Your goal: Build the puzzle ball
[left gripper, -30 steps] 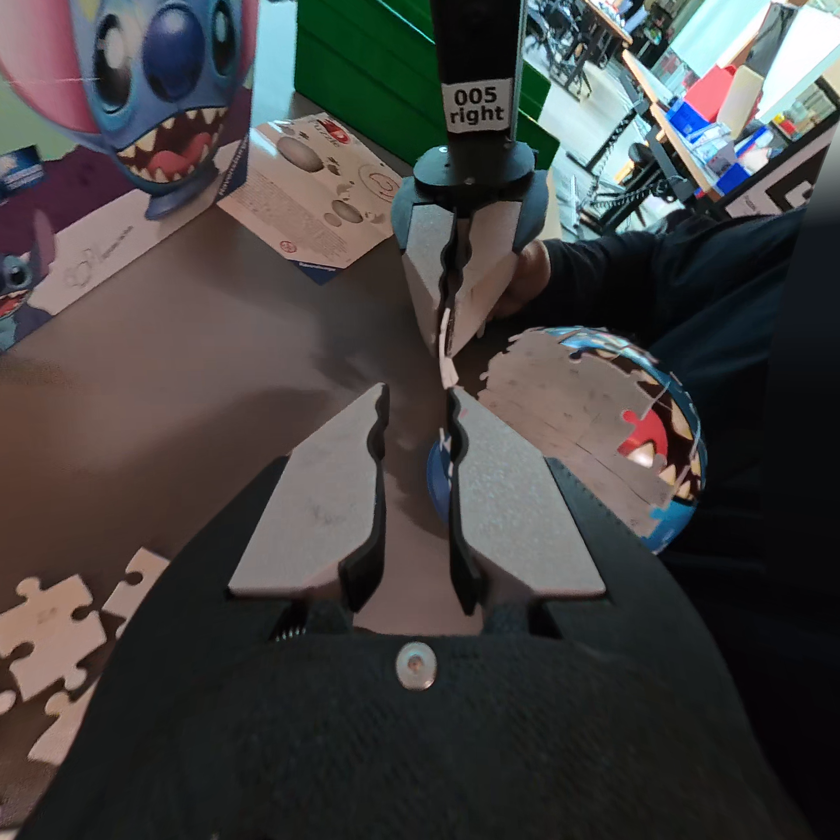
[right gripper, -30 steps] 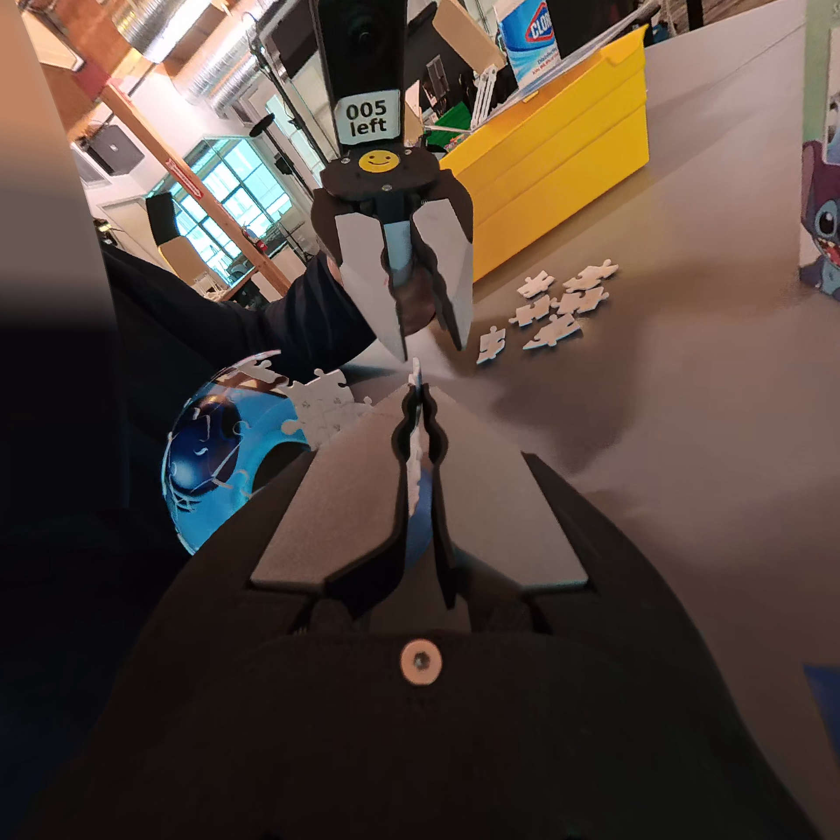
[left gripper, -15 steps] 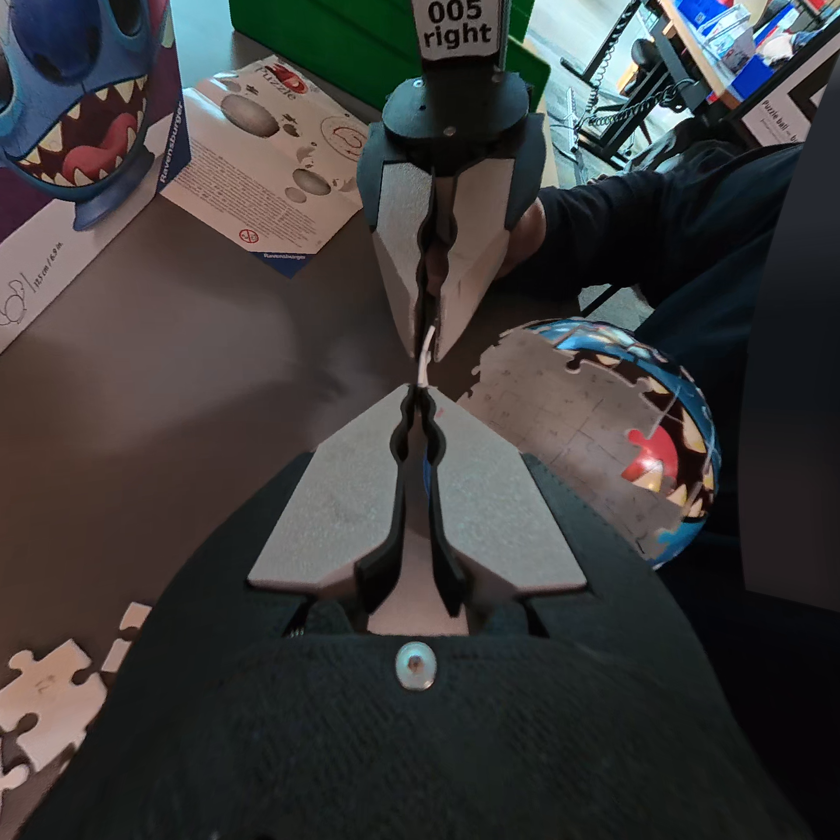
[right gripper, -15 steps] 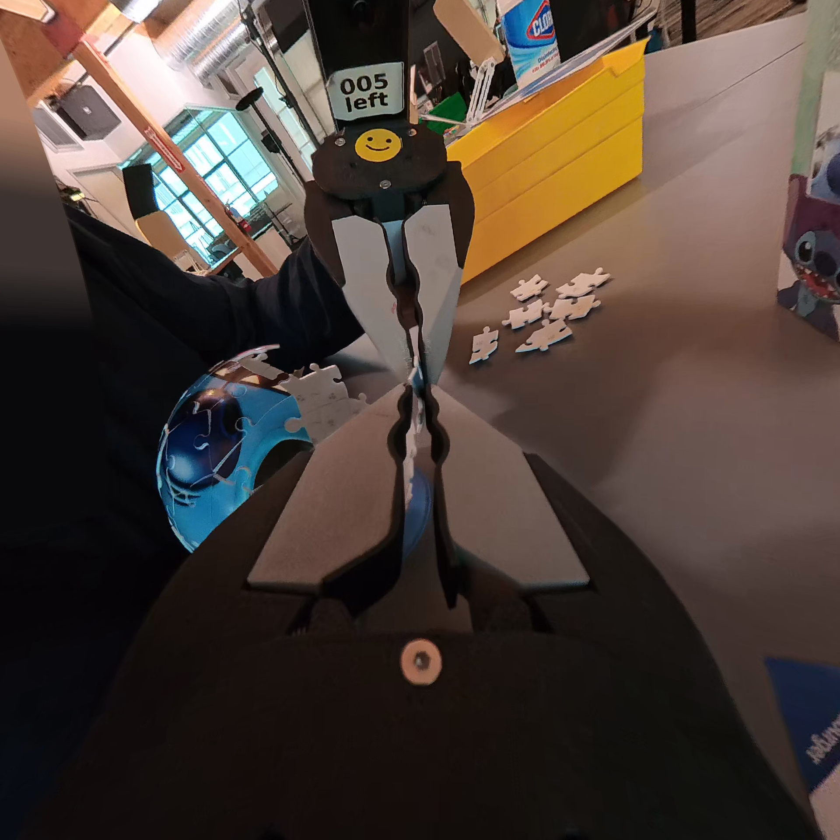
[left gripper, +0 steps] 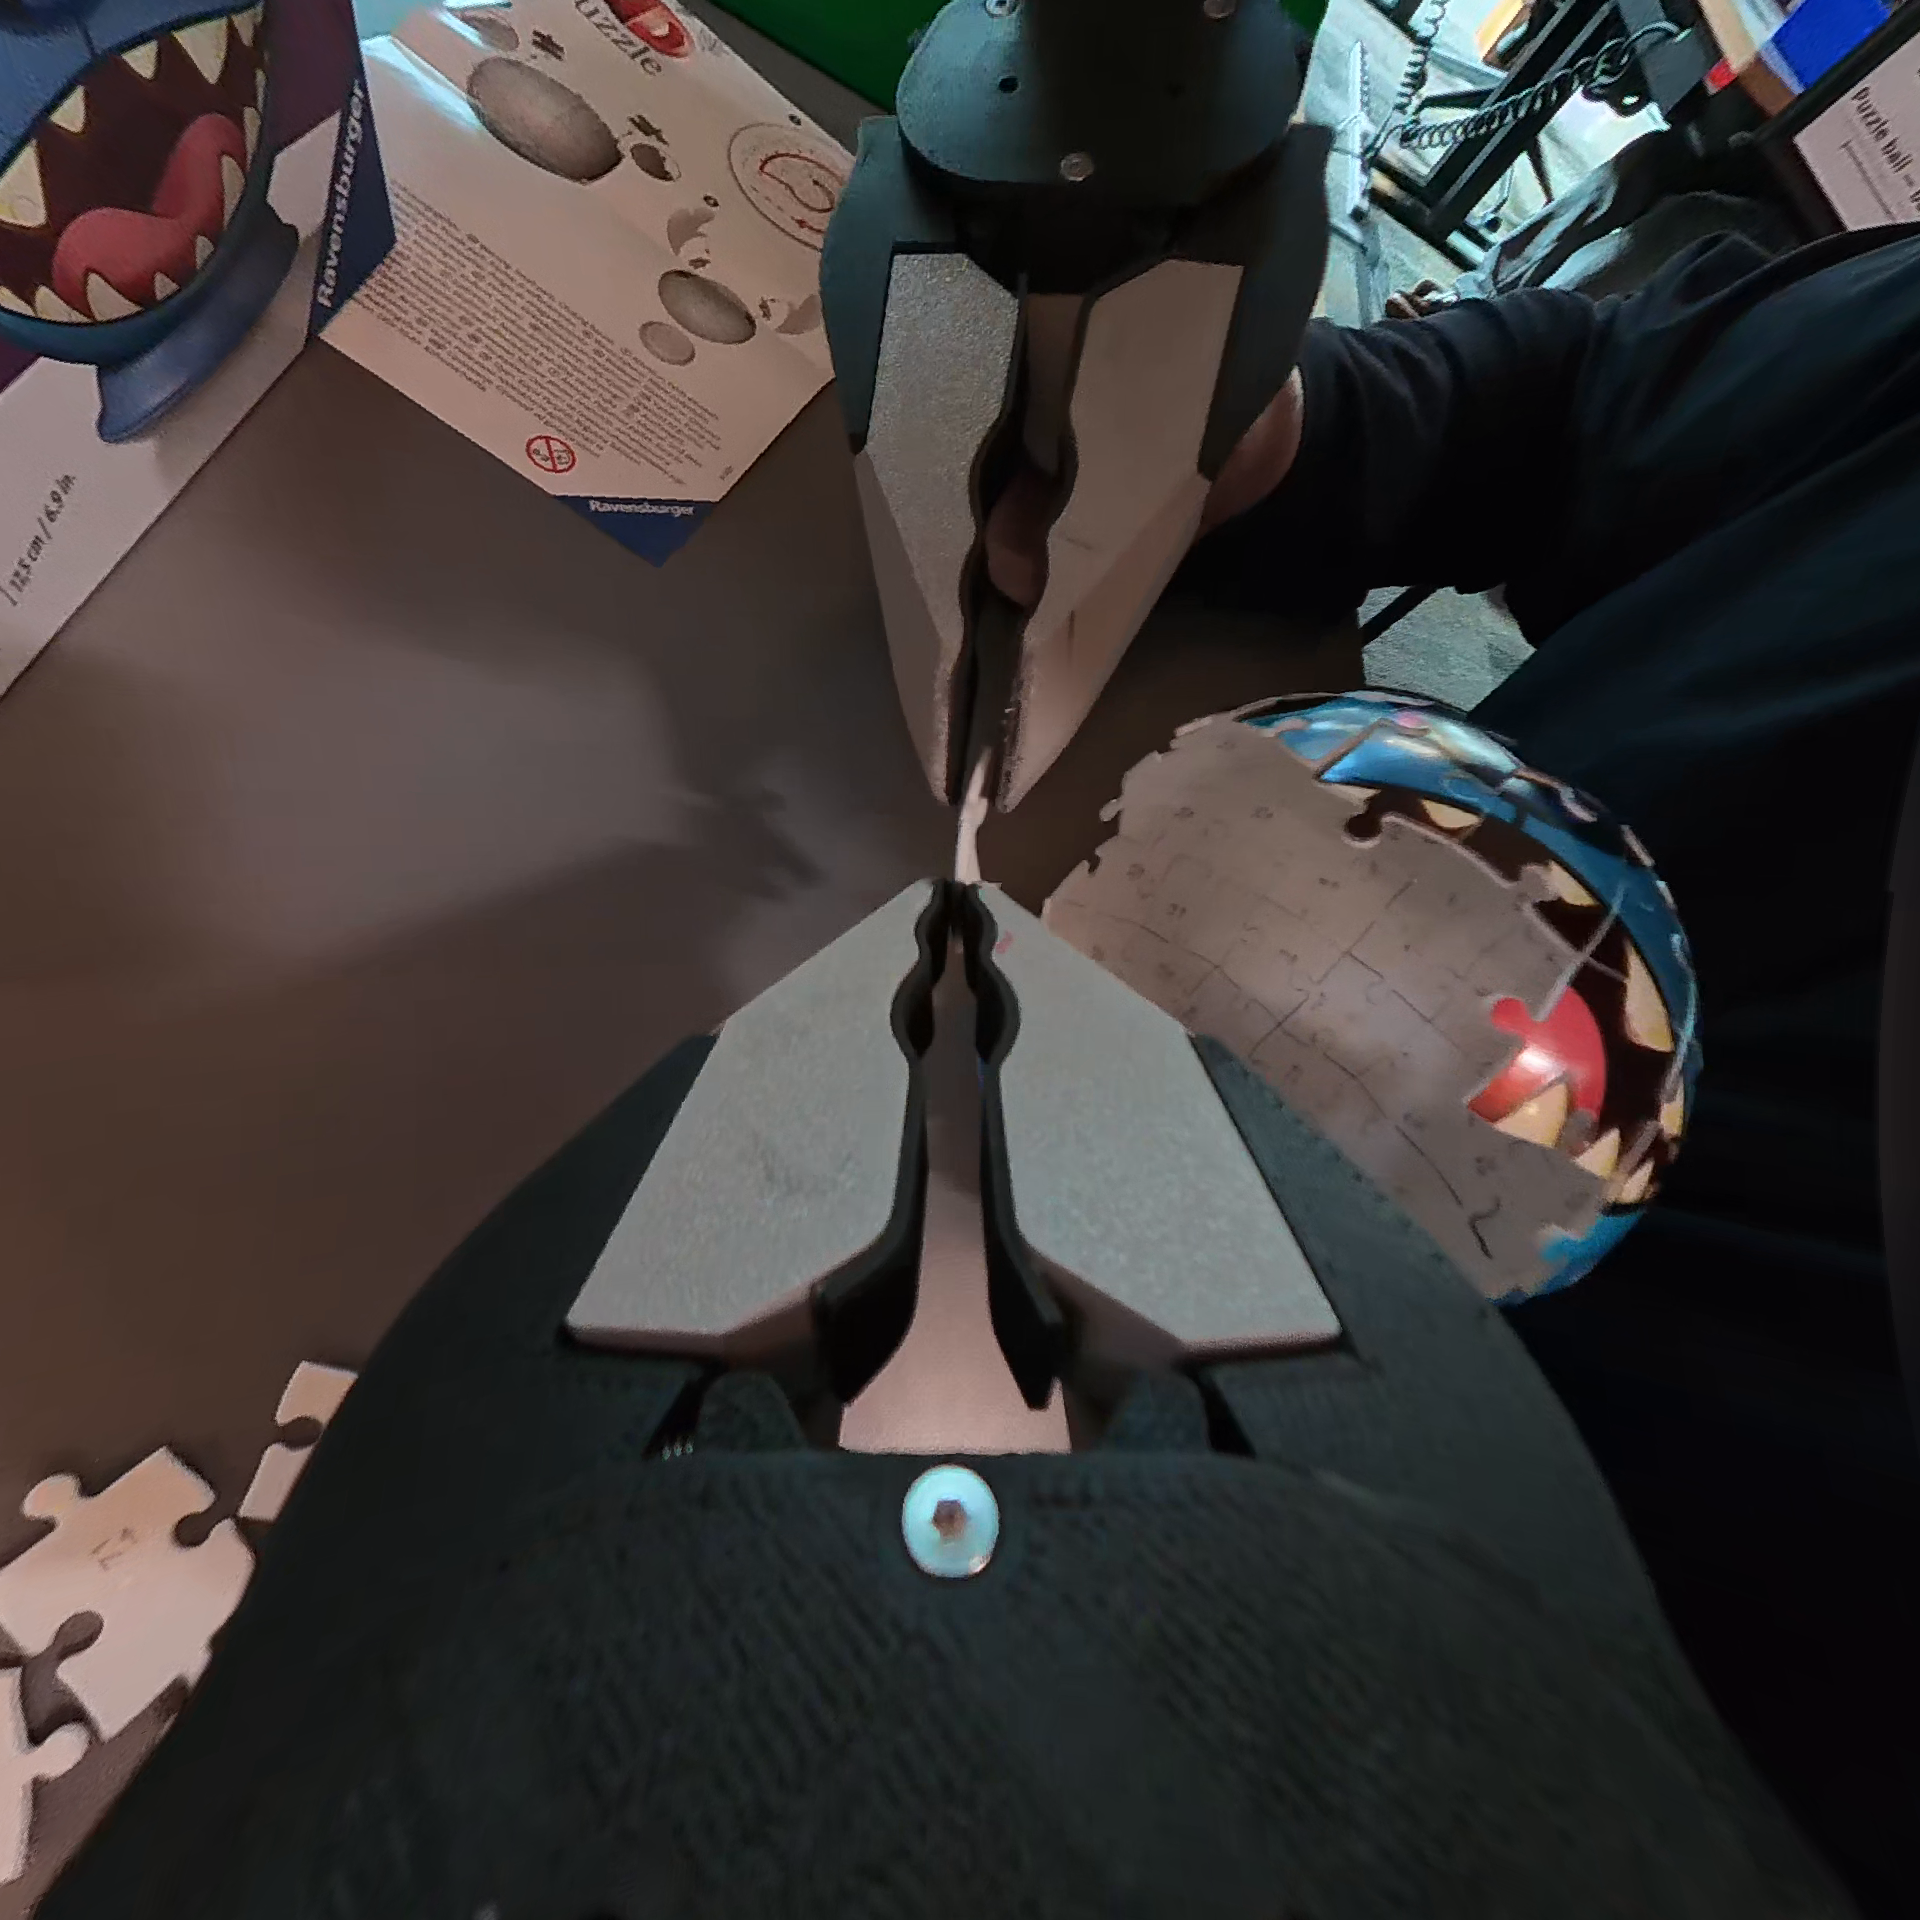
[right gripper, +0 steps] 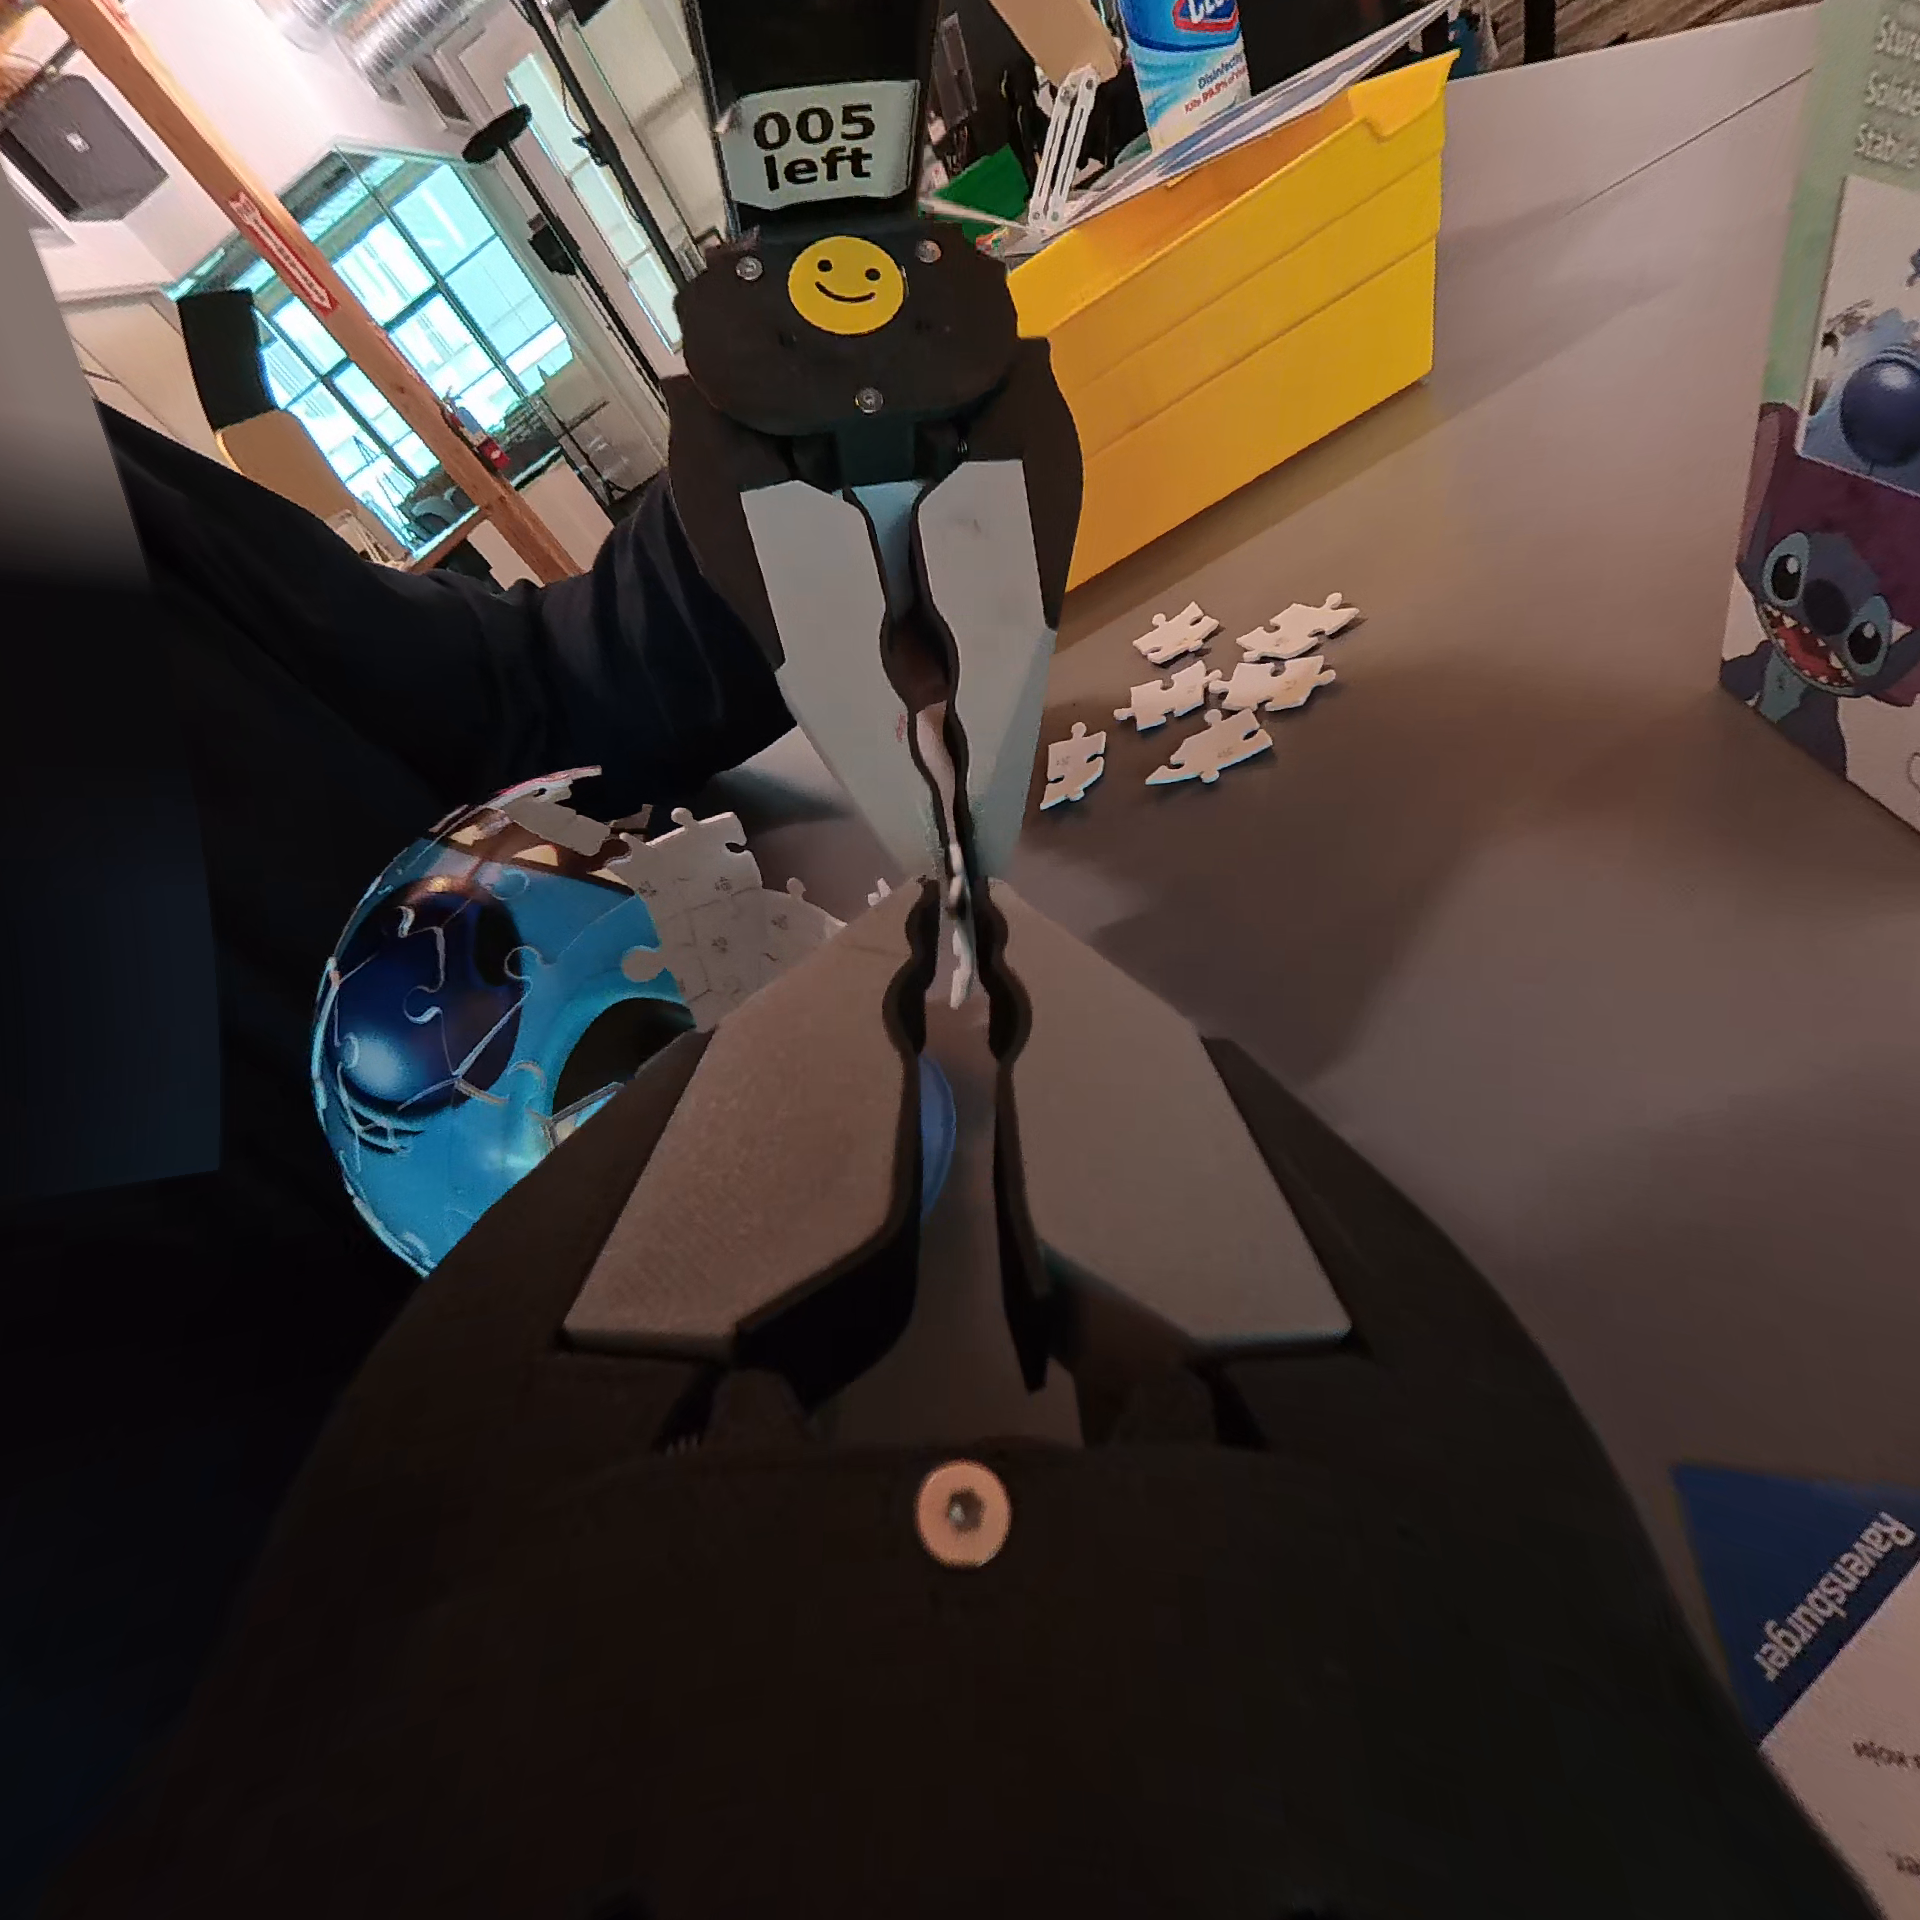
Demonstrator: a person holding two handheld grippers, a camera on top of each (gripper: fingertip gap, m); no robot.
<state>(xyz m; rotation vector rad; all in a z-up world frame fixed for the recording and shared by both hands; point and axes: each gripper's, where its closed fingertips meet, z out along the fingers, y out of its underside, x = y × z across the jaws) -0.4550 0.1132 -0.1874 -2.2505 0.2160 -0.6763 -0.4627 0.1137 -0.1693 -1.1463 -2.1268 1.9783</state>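
Loose pieces (right gripper: pixel 1216 686) beside yellow bin (right gripper: pixel 1247 301)

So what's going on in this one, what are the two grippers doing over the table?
A person is holding both grippers tip to tip above the table. The right gripper is shut on a white puzzle piece, and the left gripper has closed on its other end, so it looks like a handover or a re-grip. The half-built puzzle ball sits beside them, untouched. Loose pieces lie farther out near the yellow bin.
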